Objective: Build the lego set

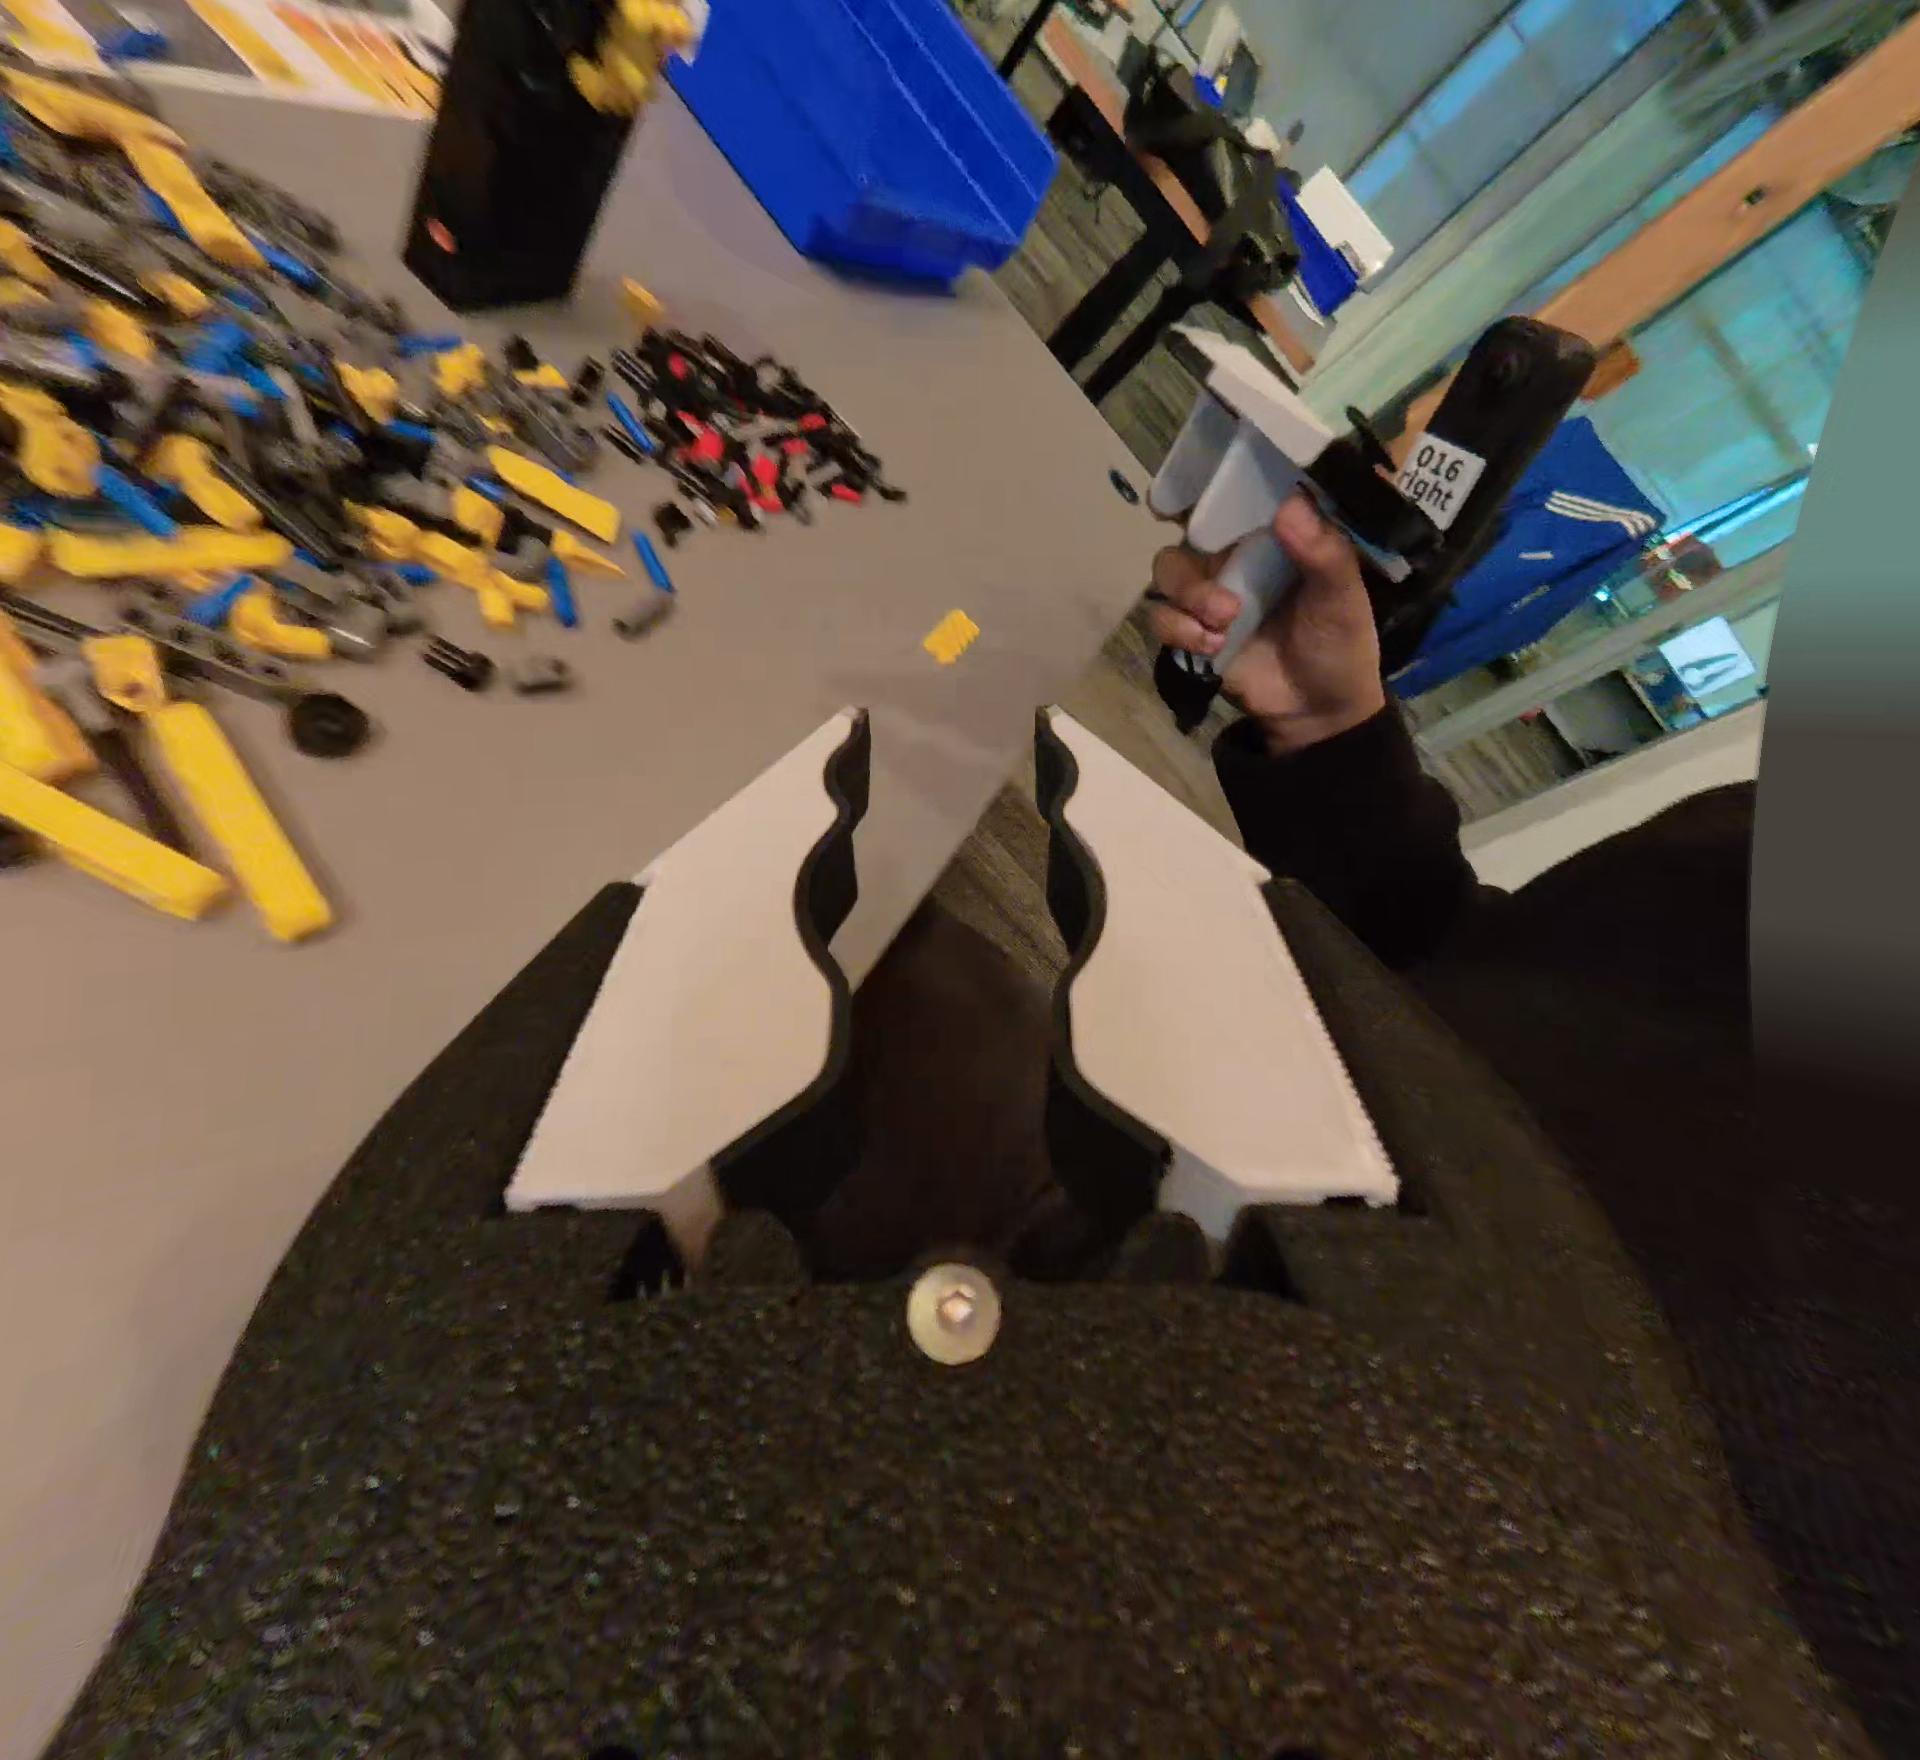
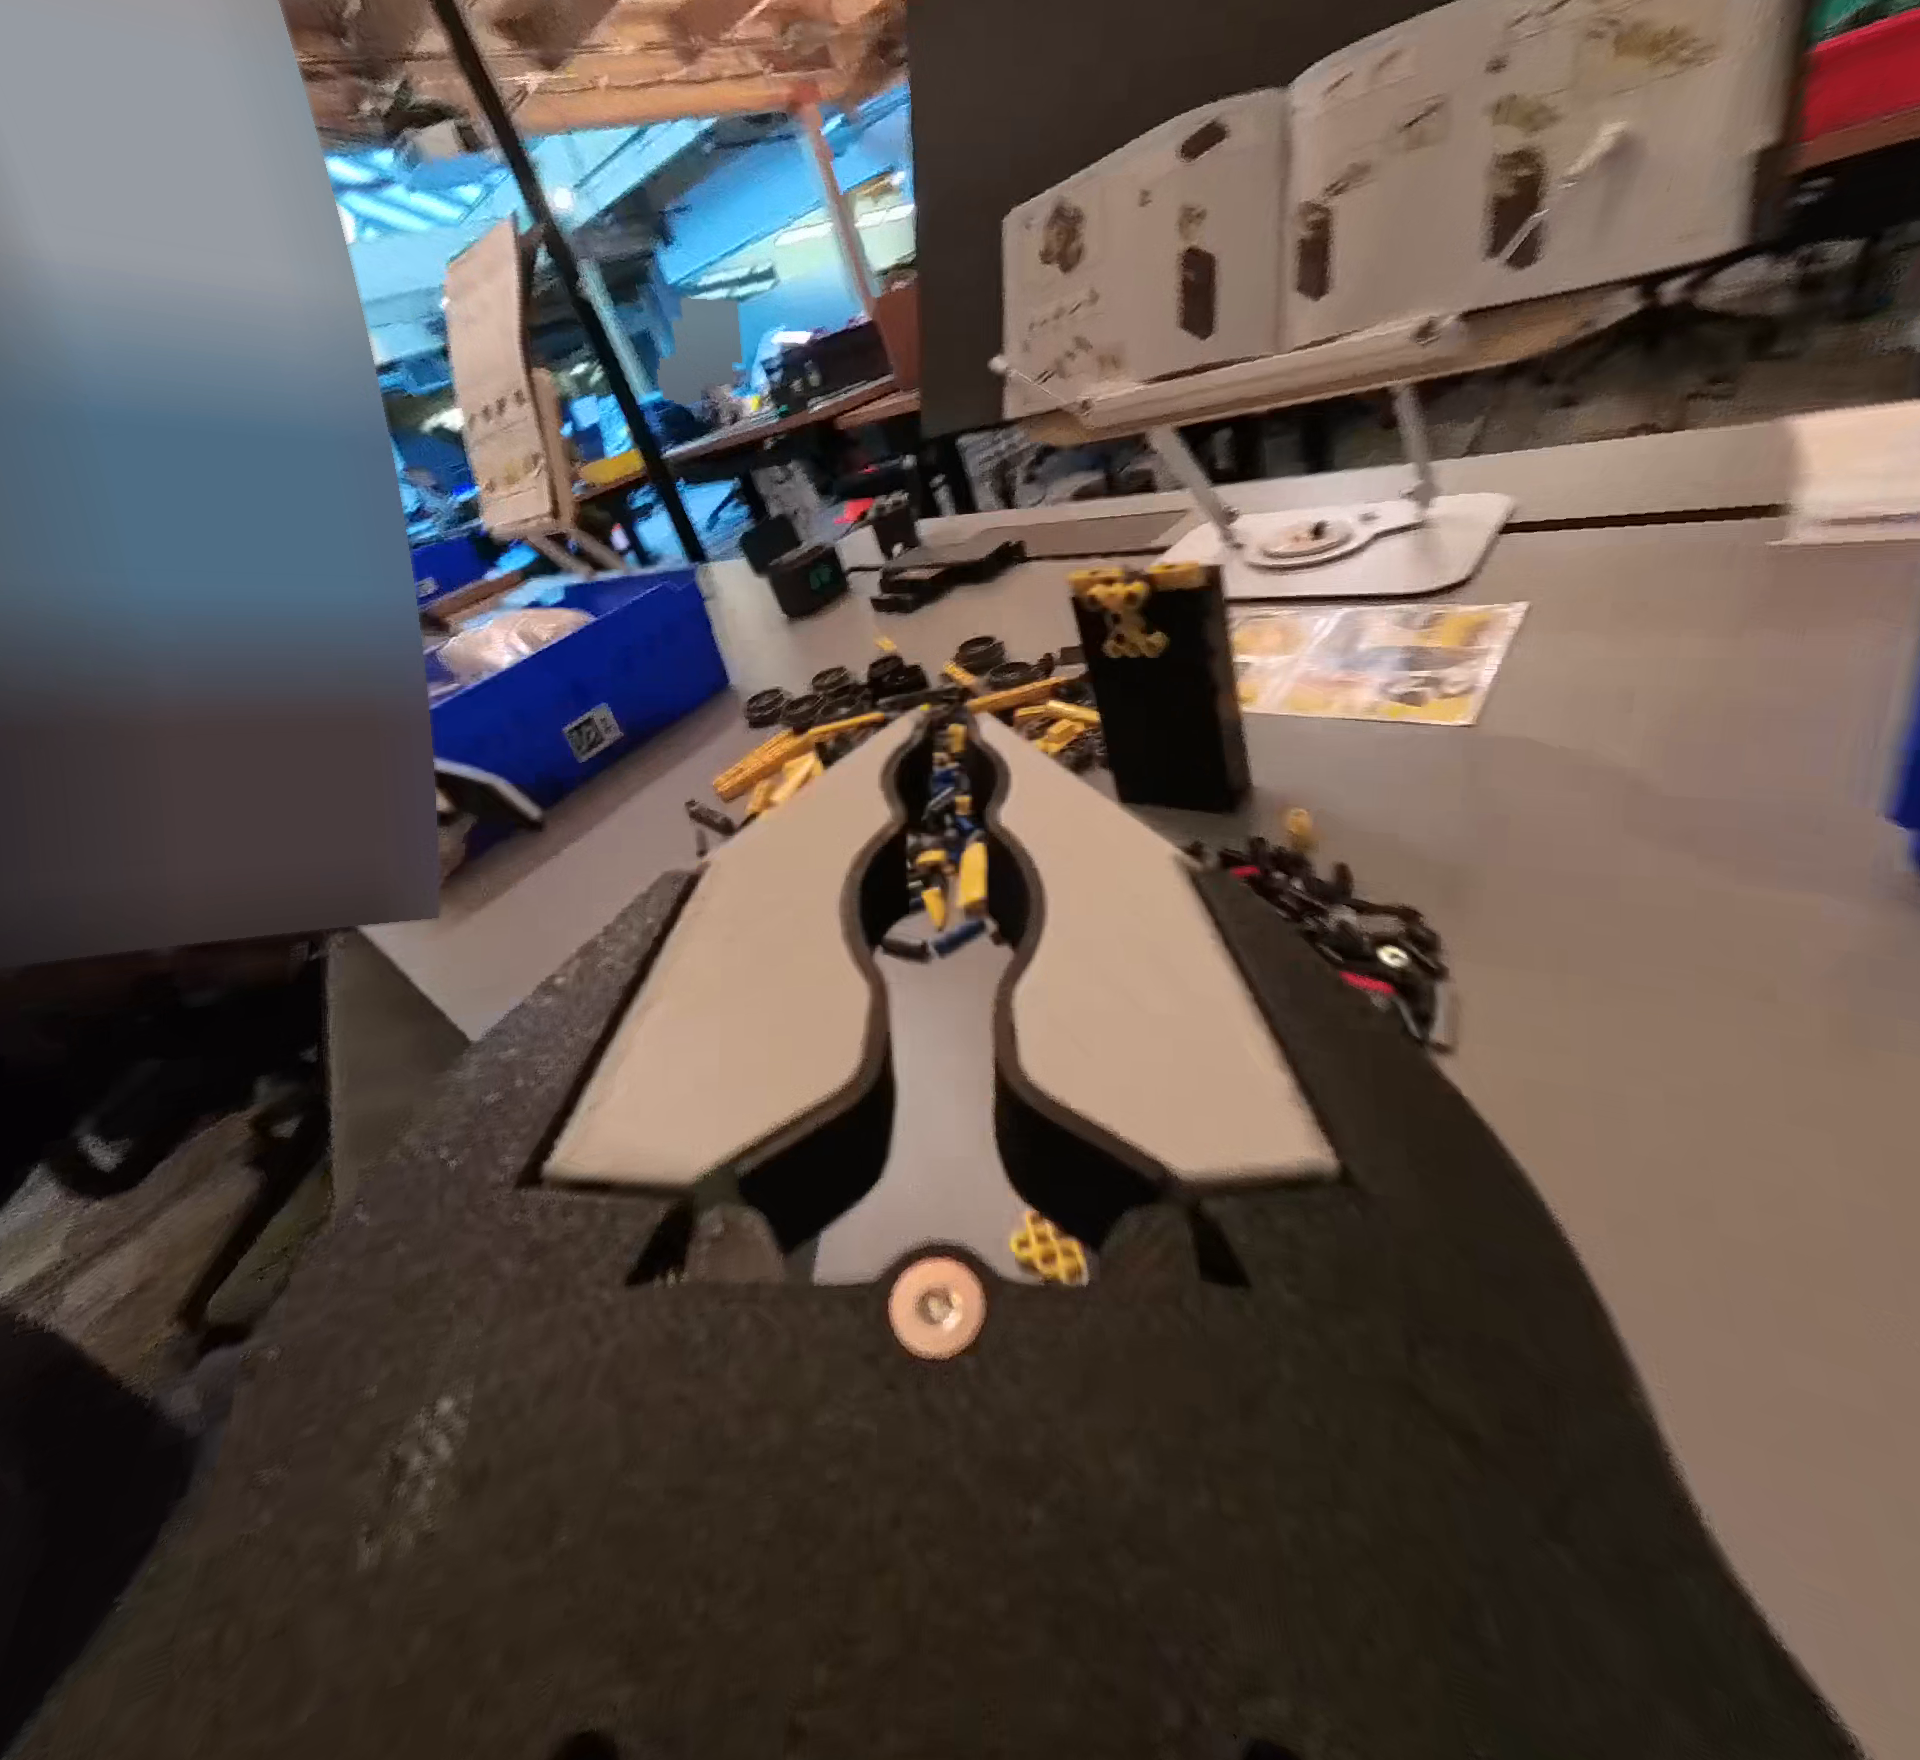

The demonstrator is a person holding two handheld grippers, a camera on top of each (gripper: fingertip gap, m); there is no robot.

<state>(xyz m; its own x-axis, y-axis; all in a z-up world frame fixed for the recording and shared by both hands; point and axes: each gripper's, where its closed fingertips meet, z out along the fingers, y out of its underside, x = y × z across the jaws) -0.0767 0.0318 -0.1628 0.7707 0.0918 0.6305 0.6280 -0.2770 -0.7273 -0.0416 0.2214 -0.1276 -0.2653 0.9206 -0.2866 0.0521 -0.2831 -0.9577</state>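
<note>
The left claw [image 1: 951, 723] hangs over the near edge of the grey table [image 1: 914, 422] with its white fingers [image 1: 727, 962] spread well apart and nothing between them; just ahead of its tips a small yellow piece [image 1: 952, 637] lies alone on the bare surface; to its left spreads a broad heap of yellow, blue and black building parts [image 1: 208, 484], and farther on a smaller heap of black and red parts [image 1: 748, 443]; behind these stands an upright black block [image 1: 514, 141] with a yellow assembly [image 1: 618, 17] at its top, and beyond it a blue bin [image 1: 831, 69]; off the table's edge to the right a hand [image 1: 1283, 630] in a dark sleeve grips the handle of the right claw [image 1: 1195, 474], whose opening cannot be read from there; in the right wrist view the right claw [image 2: 948, 718] is nearly closed, its tips almost meeting with only a thin gap, and it appears to hold nothing, though motion blur makes that uncertain; it points across the table at the mixed heap, with black tyres [image 2: 862, 682] beyond; the black block [image 2: 1169, 682] stands just to the right of its tips; an open instruction booklet [image 2: 1382, 183] rests on a metal stand [image 2: 1361, 536] at the back, a printed sheet [image 2: 1371, 661] lies flat in front of the stand, and the small yellow piece [image 2: 1049, 1248] shows low between the fingers' roots.
</note>
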